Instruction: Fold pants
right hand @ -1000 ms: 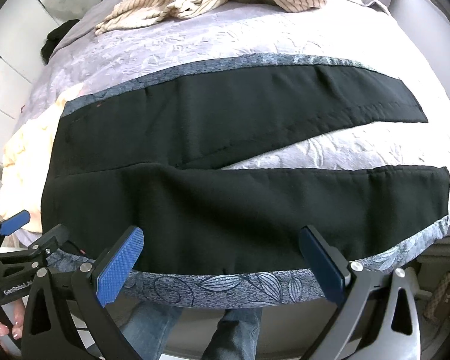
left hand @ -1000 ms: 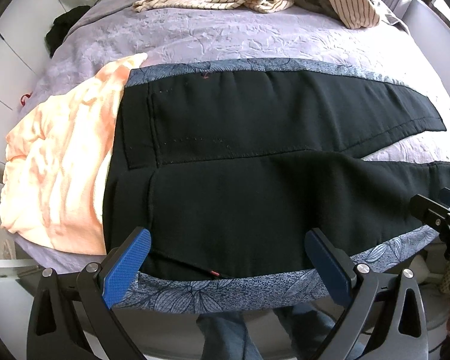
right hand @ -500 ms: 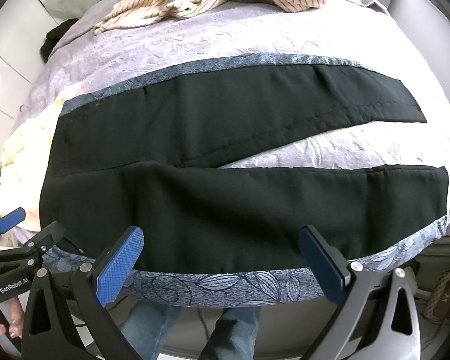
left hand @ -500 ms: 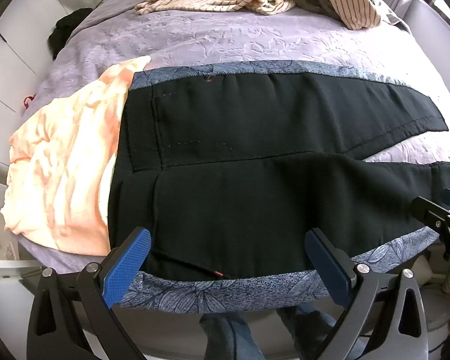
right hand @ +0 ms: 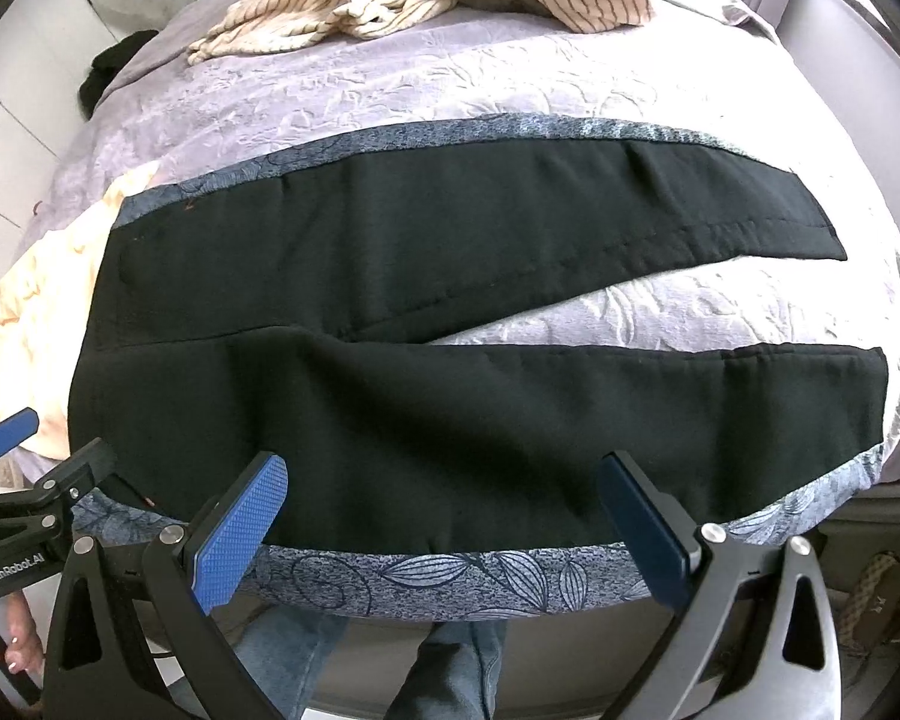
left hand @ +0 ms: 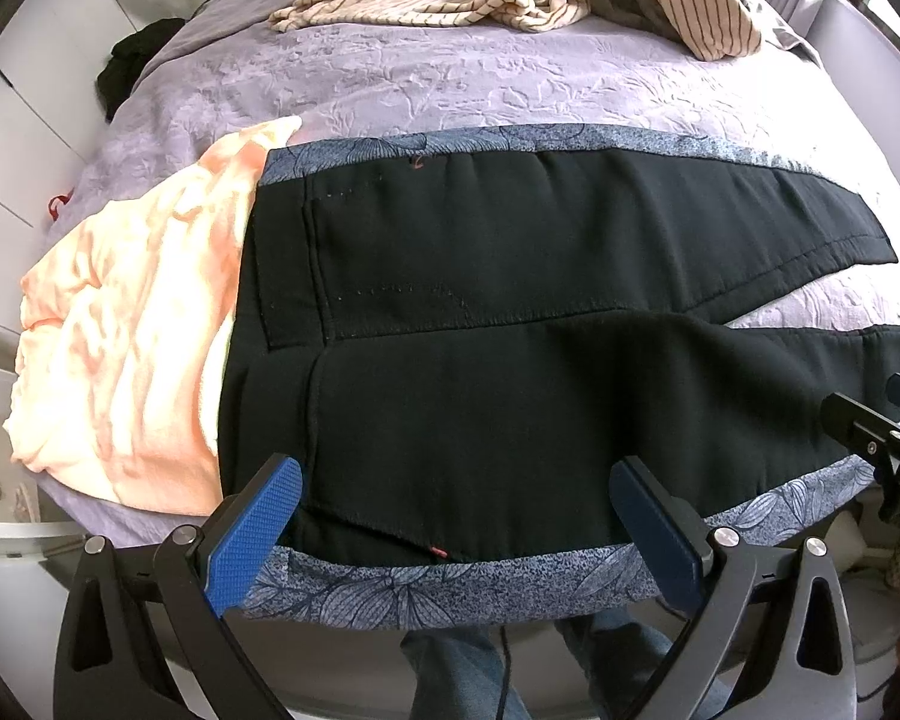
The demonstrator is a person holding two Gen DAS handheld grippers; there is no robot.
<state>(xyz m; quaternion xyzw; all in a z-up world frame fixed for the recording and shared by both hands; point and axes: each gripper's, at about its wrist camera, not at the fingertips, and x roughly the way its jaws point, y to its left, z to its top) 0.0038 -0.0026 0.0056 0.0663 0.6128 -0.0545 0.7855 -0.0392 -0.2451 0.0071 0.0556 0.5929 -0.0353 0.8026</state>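
Our left gripper (left hand: pixel 456 516) and right gripper (right hand: pixel 444 516) hang released, fingers spread, gripping nothing. Just beyond the fingers lie the black pants (left hand: pixel 510 360) on the bed (left hand: pixel 450 84), long axis crosswise: waistband nearer our left fingers, both legs splayed toward our right, the near leg first.

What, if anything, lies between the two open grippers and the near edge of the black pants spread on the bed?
Nothing visible does. The left gripper and the right gripper both hang open just in front of the pants, whose near edge is bare. The peach cloth lies beside the waistband, off to the side.
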